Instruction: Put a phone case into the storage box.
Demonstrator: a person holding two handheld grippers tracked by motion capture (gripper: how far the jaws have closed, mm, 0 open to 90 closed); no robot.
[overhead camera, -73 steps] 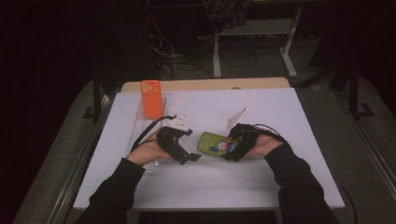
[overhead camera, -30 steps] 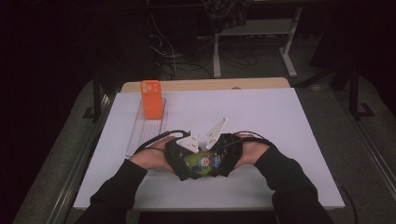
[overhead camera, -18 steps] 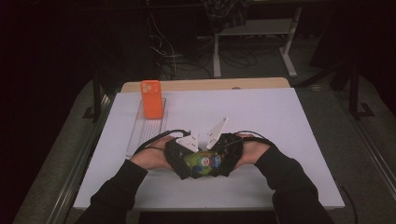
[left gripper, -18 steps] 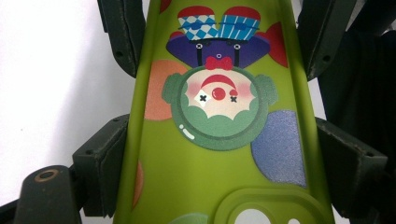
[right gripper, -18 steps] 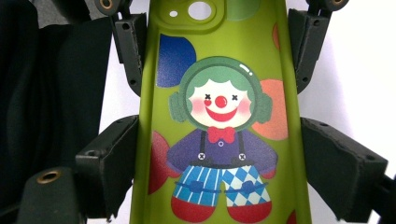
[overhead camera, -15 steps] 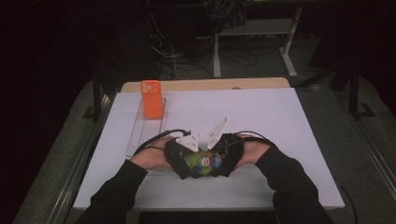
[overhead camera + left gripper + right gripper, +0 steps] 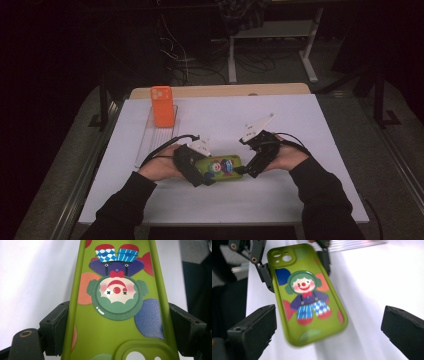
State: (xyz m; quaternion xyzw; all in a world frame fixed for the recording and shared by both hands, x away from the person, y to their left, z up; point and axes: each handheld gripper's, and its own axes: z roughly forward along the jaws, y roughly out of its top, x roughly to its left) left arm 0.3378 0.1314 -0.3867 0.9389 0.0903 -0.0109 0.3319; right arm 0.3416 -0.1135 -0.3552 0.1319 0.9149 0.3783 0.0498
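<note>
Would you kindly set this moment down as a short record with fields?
Held item: green clown phone case
Left gripper: jaws shut on the case's long edges, near its camera cutout
Right gripper: jaws just opened wide, off the case's far end
Orange phone: stands at the far end of the clear tray
Surface: white table

Black sleeves, black grippers with blocky black fingers (image 7: 253, 327), brass-coloured screws, trailing black cables.
</note>
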